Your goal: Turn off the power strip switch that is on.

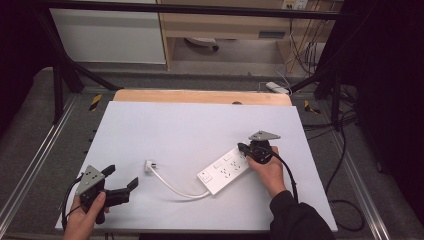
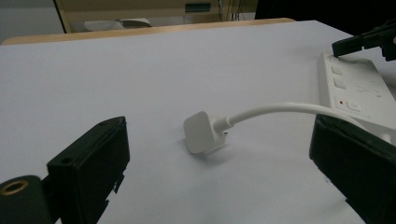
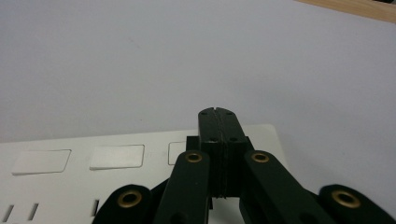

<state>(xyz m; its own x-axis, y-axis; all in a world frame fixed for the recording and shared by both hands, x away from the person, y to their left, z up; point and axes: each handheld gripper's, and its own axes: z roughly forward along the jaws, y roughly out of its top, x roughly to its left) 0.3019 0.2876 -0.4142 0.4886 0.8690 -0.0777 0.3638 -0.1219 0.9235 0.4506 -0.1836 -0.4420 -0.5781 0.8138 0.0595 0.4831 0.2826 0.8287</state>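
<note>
Left tool sits low at the near left of the worktop, held in the person's left hand, its jaws spread wide apart with nothing between them. In the left gripper view the white plug lies on the pale surface ahead of those parted jaws, apart from both. Its white cord curves from the plug across to the white power strip, which lies at an angle right of centre. The right tool, held in the right hand, is over the far end of the strip. In the right gripper view its two jaws are pressed together with nothing between them, their tips just above the strip's end, beside its flat rectangular switches. Whether the tips touch the strip, I cannot tell.
</note>
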